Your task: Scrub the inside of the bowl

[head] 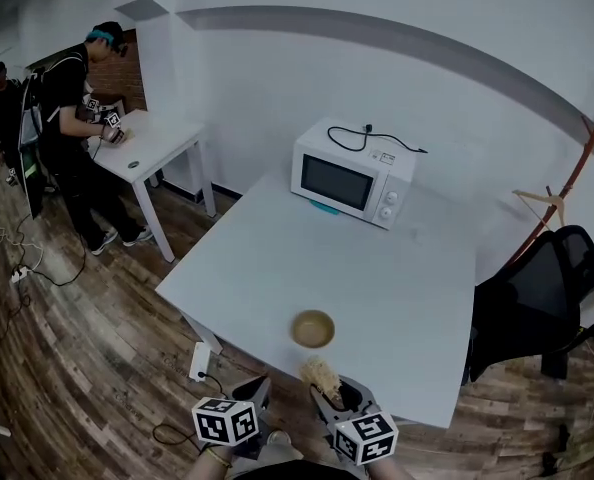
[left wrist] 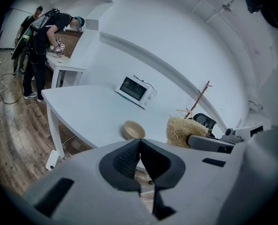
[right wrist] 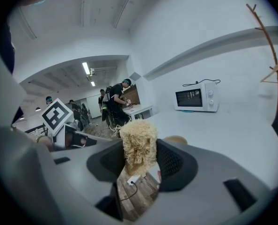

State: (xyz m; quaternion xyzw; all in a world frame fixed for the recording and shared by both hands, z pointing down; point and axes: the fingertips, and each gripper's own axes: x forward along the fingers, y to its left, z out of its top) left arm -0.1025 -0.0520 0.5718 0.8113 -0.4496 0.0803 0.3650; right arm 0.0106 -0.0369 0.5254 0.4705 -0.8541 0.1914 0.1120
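A small tan bowl (head: 313, 329) stands upright near the front edge of the white table (head: 397, 278); the left gripper view shows the bowl (left wrist: 134, 130) just past the jaws. My right gripper (head: 334, 396) hovers at the table's edge just short of the bowl, shut on a straw-coloured fibrous scrubber (head: 322, 375) that sticks up between its pads (right wrist: 138, 146). The left gripper (head: 258, 392) hangs beside it, off the table over the floor, its jaws shut on nothing (left wrist: 139, 146). In the right gripper view the bowl (right wrist: 177, 139) is mostly hidden behind the jaw.
A white microwave (head: 352, 173) with a cable on top sits at the table's far side. A black office chair (head: 535, 298) and a wooden coat stand (head: 577, 168) are at the right. A power strip (head: 199, 360) lies on the floor. People stand at another table (head: 162, 140) at the far left.
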